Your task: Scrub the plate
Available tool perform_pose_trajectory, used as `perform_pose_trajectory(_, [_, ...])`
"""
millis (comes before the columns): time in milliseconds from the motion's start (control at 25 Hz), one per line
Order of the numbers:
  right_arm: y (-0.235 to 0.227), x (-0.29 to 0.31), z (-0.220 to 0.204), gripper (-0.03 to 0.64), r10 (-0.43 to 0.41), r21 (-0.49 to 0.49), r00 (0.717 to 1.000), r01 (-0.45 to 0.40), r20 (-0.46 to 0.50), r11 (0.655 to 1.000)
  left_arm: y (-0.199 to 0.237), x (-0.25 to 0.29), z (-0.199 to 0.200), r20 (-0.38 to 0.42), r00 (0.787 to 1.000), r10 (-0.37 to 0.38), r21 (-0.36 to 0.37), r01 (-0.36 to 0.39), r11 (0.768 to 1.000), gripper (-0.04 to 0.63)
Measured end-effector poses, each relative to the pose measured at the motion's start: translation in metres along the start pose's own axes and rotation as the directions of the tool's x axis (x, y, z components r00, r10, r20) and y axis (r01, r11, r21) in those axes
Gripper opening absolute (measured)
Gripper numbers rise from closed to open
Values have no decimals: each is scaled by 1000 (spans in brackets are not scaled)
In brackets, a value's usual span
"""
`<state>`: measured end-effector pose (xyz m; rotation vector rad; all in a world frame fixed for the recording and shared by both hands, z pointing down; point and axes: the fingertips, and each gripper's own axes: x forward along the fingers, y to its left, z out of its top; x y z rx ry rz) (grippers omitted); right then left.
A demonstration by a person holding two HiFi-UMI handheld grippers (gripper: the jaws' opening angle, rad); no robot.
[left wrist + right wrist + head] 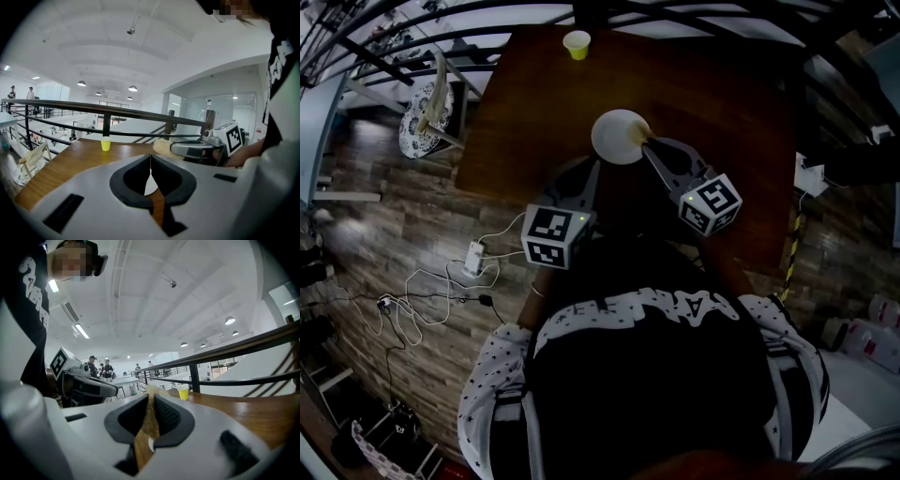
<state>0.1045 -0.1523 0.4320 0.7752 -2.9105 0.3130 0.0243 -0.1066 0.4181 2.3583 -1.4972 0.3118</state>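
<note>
While my left gripper (592, 171) pinches the near rim of the white plate (617, 137), jaws shut on it, my right gripper (647, 142) is clamped on a tan sponge (150, 416) at the plate's right edge. I judge this the scrubbing step. Next, I'd sweep the sponge across the face with the rim steadied.

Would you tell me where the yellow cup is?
In the head view, the yellow cup stands at the far edge of the table, beyond the plate.
</note>
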Motion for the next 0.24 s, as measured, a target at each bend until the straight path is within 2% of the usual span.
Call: perform_pose_trajectory(240, [-3,-7,-1,49,4,-1,1000,-4,1,1000,-7,2,0,-1,1000,3,2,-3,1000,15])
